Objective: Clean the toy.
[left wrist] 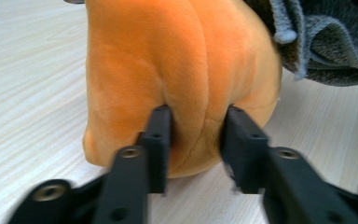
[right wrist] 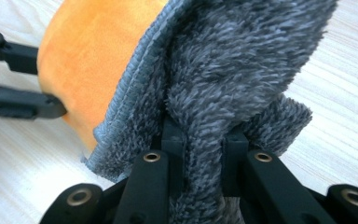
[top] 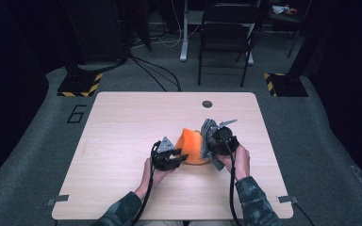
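Orange plush (top: 192, 146) sits on the bench (top: 122, 141), near the front middle. Left hand-held gripper (left wrist: 196, 135) has its jaws pressed into a fold of it. Right hand-held gripper (right wrist: 204, 140) is clamped tight on the grey cloth (right wrist: 242, 70), which lies against the plush.

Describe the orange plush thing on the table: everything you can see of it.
The orange plush thing is a soft, rounded lump of short-pile velvety fabric with stitched seams running down its side. It sits on the light wooden table, near the middle. The left gripper has its jaws against its lower side, a fold of plush between them. The grey fluffy cloth, clamped in the right gripper, lies against its far side. What it depicts cannot be told.
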Demonstrator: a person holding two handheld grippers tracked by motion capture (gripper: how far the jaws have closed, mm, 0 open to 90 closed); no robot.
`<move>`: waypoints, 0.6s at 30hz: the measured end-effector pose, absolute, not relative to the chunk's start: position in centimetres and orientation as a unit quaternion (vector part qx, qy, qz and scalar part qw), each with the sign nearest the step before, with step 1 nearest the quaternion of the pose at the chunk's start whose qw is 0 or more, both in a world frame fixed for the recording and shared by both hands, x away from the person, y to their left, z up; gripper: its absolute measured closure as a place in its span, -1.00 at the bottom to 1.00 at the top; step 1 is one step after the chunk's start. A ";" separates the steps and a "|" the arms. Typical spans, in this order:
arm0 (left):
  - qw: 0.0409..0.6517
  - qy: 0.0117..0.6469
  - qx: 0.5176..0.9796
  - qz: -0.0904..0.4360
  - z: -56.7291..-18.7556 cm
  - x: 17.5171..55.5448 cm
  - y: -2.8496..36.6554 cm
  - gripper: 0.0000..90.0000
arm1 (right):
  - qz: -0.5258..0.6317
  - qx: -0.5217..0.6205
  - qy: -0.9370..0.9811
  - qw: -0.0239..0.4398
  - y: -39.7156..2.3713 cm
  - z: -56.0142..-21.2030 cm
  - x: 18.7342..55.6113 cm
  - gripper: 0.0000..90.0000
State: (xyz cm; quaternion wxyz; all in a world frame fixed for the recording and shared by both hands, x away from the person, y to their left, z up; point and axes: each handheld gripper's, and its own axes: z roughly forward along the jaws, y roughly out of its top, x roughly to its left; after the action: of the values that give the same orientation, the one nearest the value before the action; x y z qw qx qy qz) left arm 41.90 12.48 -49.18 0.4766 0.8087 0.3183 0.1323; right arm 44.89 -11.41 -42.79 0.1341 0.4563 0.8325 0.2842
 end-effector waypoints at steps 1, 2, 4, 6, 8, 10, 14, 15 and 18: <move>0.472 0.311 0.813 0.142 -49.0 41.8 12.4 0.19 | 0.286 0.457 0.832 0.131 -11.6 -42.8 45.0 0.71; 0.468 0.309 0.814 0.149 -49.0 41.6 12.2 0.12 | 0.288 0.457 0.832 0.130 -11.7 -42.8 45.0 0.71; 0.456 0.303 0.822 0.155 -49.0 41.5 11.9 0.00 | 0.296 0.462 0.826 0.125 -11.9 -43.0 45.1 0.71; 0.447 0.300 0.825 0.170 -49.2 41.4 11.5 -0.04 | 0.303 0.465 0.823 0.121 -12.1 -43.1 45.2 0.71; 0.430 0.291 0.833 0.191 -49.5 41.3 11.2 0.02 | 0.309 0.465 0.821 0.118 -12.2 -43.2 45.3 0.71; 0.432 0.294 0.831 0.192 -49.9 41.4 11.2 0.28 | 0.313 0.468 0.818 0.116 -12.3 -43.3 45.4 0.71; 0.445 0.306 0.822 0.181 -49.9 41.6 11.6 0.64 | 0.318 0.468 0.816 0.117 -12.4 -43.3 45.4 0.71; 0.449 0.311 0.819 0.179 -49.8 41.6 11.6 0.68 | 0.320 0.468 0.815 0.115 -12.4 -43.1 45.4 0.71; 0.459 0.321 0.811 0.170 -49.2 41.7 11.9 0.73 | 0.327 0.463 0.814 0.130 -12.3 -42.1 45.0 0.71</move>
State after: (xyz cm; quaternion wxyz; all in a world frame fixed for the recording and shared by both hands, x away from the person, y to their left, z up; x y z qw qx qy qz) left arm 41.72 11.89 -49.22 0.4589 0.8106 0.3214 0.1704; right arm 45.03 -12.29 -42.14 0.1298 0.4632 0.8136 0.3266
